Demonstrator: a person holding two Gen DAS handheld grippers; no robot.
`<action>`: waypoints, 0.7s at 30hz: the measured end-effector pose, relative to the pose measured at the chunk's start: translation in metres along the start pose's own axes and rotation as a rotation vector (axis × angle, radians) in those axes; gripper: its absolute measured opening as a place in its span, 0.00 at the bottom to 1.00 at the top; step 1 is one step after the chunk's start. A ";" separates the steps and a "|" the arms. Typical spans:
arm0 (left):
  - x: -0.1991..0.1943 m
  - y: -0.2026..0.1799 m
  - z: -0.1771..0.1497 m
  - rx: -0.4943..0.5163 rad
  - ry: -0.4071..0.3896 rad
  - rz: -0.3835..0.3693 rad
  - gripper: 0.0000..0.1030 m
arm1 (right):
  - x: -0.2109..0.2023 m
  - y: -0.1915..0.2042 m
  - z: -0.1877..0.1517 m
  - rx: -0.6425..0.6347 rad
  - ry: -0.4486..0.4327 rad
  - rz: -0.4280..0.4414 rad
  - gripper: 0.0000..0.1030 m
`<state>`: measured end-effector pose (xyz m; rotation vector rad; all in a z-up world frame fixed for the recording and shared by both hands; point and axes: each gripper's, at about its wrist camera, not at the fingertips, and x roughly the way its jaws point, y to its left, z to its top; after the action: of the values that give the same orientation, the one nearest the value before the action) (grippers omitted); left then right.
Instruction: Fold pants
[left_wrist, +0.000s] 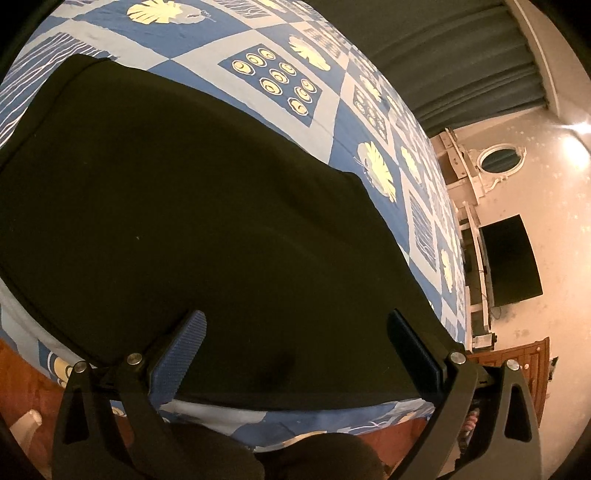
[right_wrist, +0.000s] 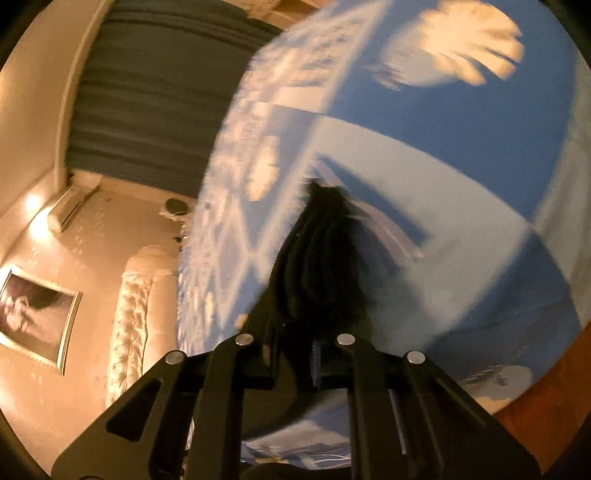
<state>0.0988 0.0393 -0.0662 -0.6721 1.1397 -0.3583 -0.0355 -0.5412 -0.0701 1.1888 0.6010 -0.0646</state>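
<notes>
On the bed (left_wrist: 207, 55), seen from the left wrist, the black pants (left_wrist: 177, 206) lie spread flat over a blue and white patterned cover, filling most of the view from the near edge of the mattress toward the far left. The left gripper (left_wrist: 295, 339) hangs just over the near part of the cloth with its claw wide; the blue ribbed pad (left_wrist: 184, 350) on one side and the dark pad on the other stand well apart, and no fabric is pinched between them. Beyond the bed, a dark curtain (left_wrist: 454, 55) hangs at the top, and a black screen (left_wrist: 511, 258) sits against the pale wall on the right.

From the right wrist, the picture is blurred. The right gripper (right_wrist: 295, 332) has its claw narrow, closed on a bunched fold of the pants (right_wrist: 325, 258), which rises as a dark ridge from between the fingers. Behind it spreads the same cover (right_wrist: 461, 129). To the left stand a tufted cream headboard (right_wrist: 133, 302), a framed picture (right_wrist: 37, 317) on the wall and an air conditioner (right_wrist: 70, 210) high up.
</notes>
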 end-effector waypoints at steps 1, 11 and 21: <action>0.000 0.001 0.000 -0.007 -0.002 -0.002 0.94 | 0.004 0.021 -0.003 -0.040 0.006 0.016 0.11; 0.000 -0.001 0.002 -0.011 -0.010 0.008 0.94 | 0.083 0.185 -0.071 -0.426 0.145 0.025 0.11; 0.003 -0.005 0.001 -0.009 0.007 -0.018 0.94 | 0.190 0.219 -0.215 -0.670 0.365 -0.098 0.11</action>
<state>0.1017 0.0346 -0.0649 -0.6898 1.1426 -0.3712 0.1157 -0.2161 -0.0244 0.5171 0.9128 0.2600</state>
